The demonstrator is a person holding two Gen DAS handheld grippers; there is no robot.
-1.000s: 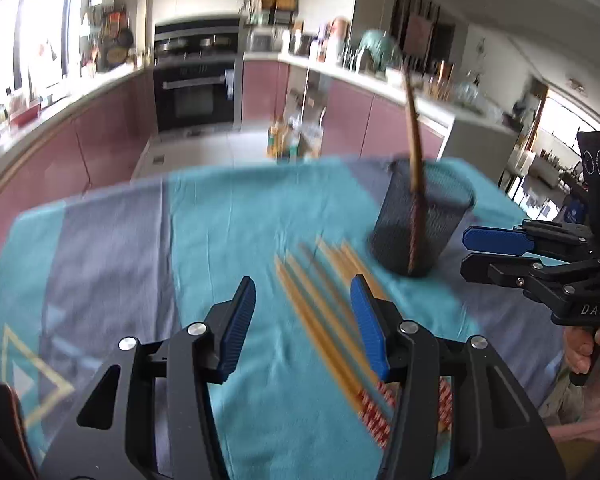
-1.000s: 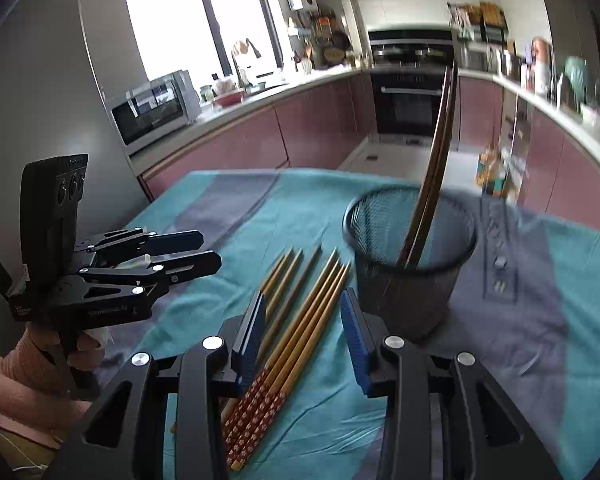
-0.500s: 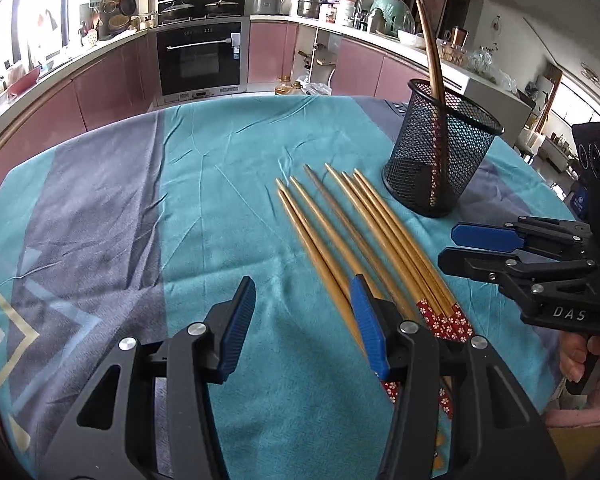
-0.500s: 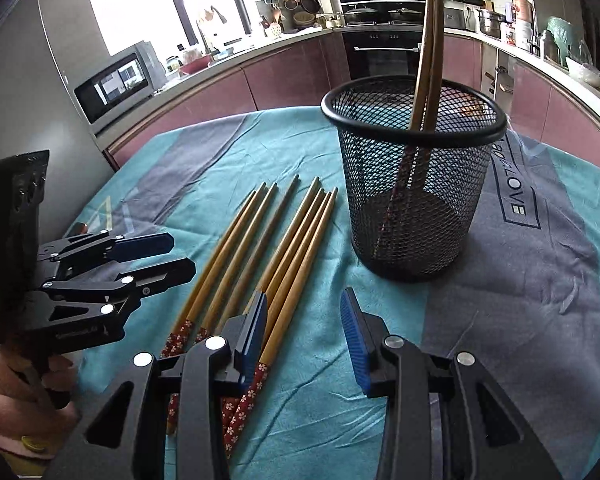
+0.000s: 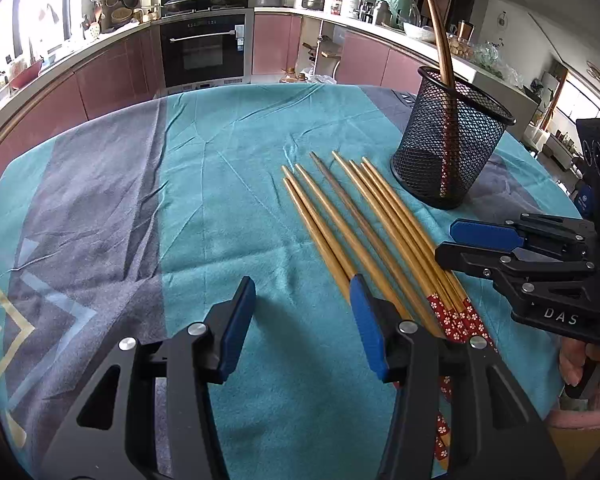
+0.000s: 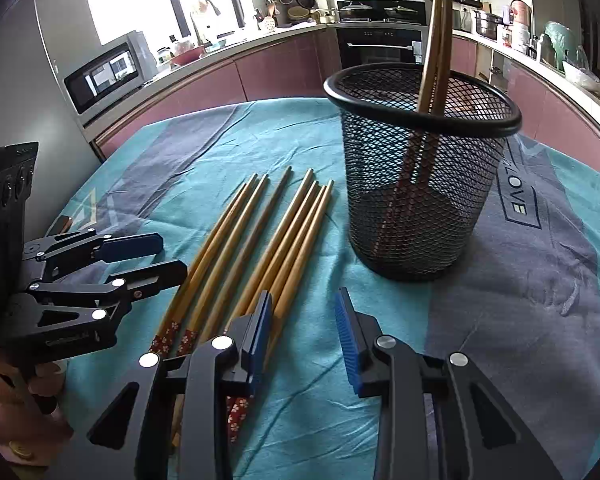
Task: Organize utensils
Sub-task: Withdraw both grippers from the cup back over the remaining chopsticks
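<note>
1. Tablecloth [image 5: 228,200]: teal and grey fabric covering the table; it gives a soft, level bed for the work.
2. Left gripper [image 5: 302,320]: jaws released, nothing between them. It hovers low over bare cloth just left of the chopsticks, its right finger over their patterned ends, probably poised to steady or gather them.
3. Chopsticks [image 5: 364,232]: seven wooden sticks lying side by side on the cloth, tips toward the holder, red flowered handles toward the person; this alignment suits pickup from the handle end.
4. Right gripper [image 6: 302,334]: jaws closing, with only cloth between them. Its left finger lies over the rightmost sticks, so no stick is grasped yet.
5. Mesh holder [image 6: 420,184]: black cup upright just right of the row, already holding two sticks leaning on its rim; evidently the destination, set close for short transfers.
</note>
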